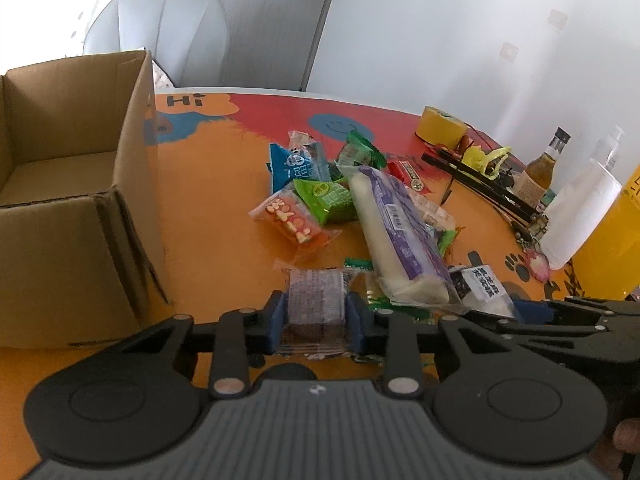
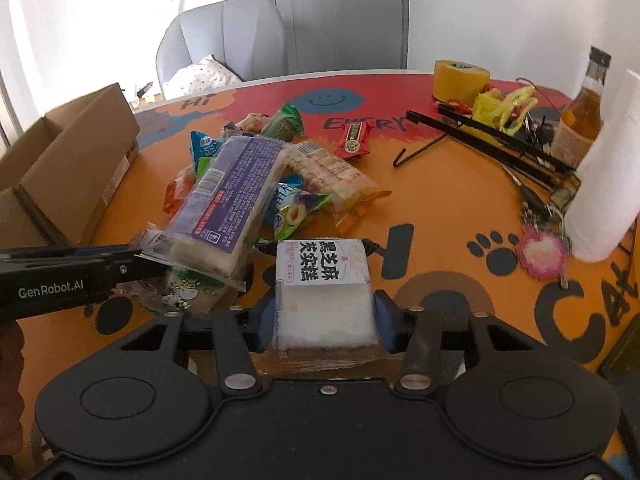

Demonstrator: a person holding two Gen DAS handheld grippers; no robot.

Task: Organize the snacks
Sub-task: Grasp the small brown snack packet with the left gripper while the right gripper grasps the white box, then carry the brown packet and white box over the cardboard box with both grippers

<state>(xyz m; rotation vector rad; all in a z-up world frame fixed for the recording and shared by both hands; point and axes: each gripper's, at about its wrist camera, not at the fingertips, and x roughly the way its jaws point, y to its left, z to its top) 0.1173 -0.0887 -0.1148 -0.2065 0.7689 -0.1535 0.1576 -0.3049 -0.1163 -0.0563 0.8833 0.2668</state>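
My left gripper [image 1: 316,316] is shut on a clear-wrapped dark brown cake [image 1: 317,300], just right of the open cardboard box [image 1: 80,200]. My right gripper [image 2: 325,316] is shut on a white cake packet with black Chinese lettering [image 2: 325,292]. A pile of snacks lies mid-table: a long purple-and-white packet [image 1: 396,232], a green packet [image 1: 326,200], a blue packet [image 1: 292,166], an orange cracker packet [image 1: 292,220]. The purple packet also shows in the right wrist view [image 2: 232,196], with the left gripper's side [image 2: 72,272] beside it.
The box shows empty inside. On the table's right are a yellow tape roll [image 2: 460,78], a black rack [image 2: 500,140], a brown bottle [image 2: 580,120], a white paper roll [image 2: 612,172] and a pink keychain [image 2: 540,252]. A grey chair [image 2: 224,40] stands behind the table.
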